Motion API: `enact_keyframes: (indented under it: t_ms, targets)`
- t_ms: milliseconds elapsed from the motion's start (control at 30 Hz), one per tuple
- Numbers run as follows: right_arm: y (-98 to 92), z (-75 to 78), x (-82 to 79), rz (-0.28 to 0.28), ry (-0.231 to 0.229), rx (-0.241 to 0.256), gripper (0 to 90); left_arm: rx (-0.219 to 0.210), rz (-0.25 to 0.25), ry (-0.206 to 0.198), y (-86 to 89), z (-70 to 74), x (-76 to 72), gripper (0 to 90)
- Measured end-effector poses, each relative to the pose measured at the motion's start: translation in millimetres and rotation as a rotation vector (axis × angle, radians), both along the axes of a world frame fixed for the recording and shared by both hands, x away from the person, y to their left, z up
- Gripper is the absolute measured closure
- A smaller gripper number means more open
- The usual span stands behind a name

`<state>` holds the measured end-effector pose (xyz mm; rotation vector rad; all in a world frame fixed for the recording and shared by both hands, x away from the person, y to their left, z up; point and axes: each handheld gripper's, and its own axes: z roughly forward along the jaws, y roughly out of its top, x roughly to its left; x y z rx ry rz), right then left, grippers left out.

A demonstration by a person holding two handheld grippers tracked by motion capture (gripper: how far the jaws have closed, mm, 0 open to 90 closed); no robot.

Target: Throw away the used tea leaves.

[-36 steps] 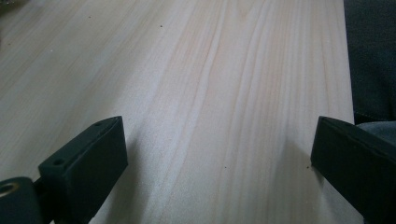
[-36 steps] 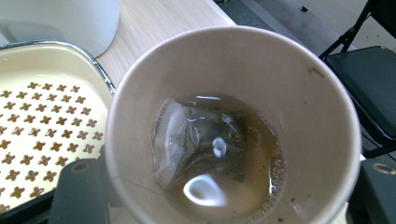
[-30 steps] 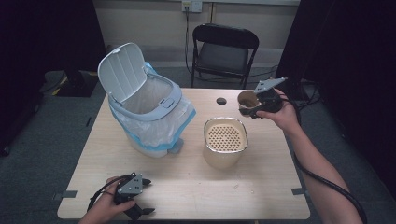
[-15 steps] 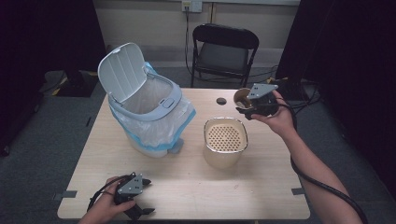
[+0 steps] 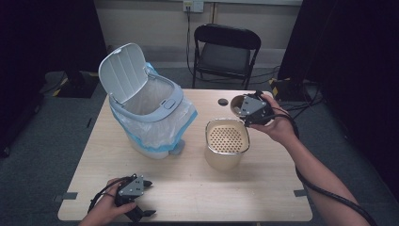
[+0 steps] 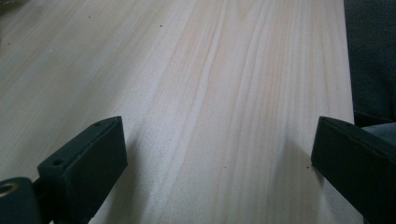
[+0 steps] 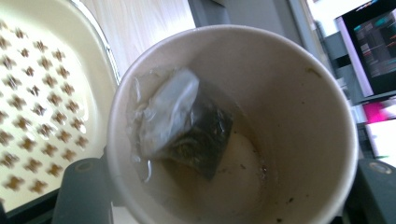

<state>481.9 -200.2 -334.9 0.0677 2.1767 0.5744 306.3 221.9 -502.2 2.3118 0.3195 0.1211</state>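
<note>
- While the bin (image 5: 146, 101) stands open on the table (image 5: 197, 188), the strainer (image 5: 227, 141) waits beside it.
- Right gripper (image 5: 251, 109), clamped on the cup (image 7: 233, 126), has tipped it toward the strainer; pouring looks imminent.
- Left gripper (image 5: 133, 195) rests, jaws apart.
- Teabag (image 7: 184, 121) sits inside.

Table (image 6: 224, 70): pale wood, matt, fine straight grain. Paper cup (image 7: 299, 93): matt inside; wet tea bag (image 7: 182, 121) glistens. Perforated strainer (image 7: 42, 107): glossy cream plastic.
</note>
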Motion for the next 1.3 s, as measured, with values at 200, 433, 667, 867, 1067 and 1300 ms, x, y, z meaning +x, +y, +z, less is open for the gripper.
enact_keyframes:
  t_ms: [200,433,667,867,1067,1300]
  targets:
    - [10.5,-8.4,-13.9,0.002,-0.167,-0.175,29.9,-0.003,0.0,0.001,-0.1,-0.3,0.1,2.6]
    - [20.5,-22.4,-25.5,0.036,-0.344,-0.422,30.1,-0.001,-0.002,0.004,-0.2,-0.3,0.2,2.4]
    - [31.6,-32.6,-35.7,0.087,-0.487,-0.6,30.1,-0.001,-0.001,0.004,-0.2,-0.3,0.1,2.4]
    - [34.5,-29.7,-38.5,0.103,-0.599,-0.684,30.0,0.0,-0.002,0.004,-0.2,-0.3,0.2,2.4]
    - [32.0,-13.4,-35.5,0.021,-0.448,-0.486,29.8,-0.001,-0.002,0.004,-0.2,-0.3,0.2,2.4]
    - [20.8,6.6,-16.7,-0.058,-0.006,-0.089,29.5,-0.001,-0.001,0.004,-0.2,-0.3,0.1,2.4]
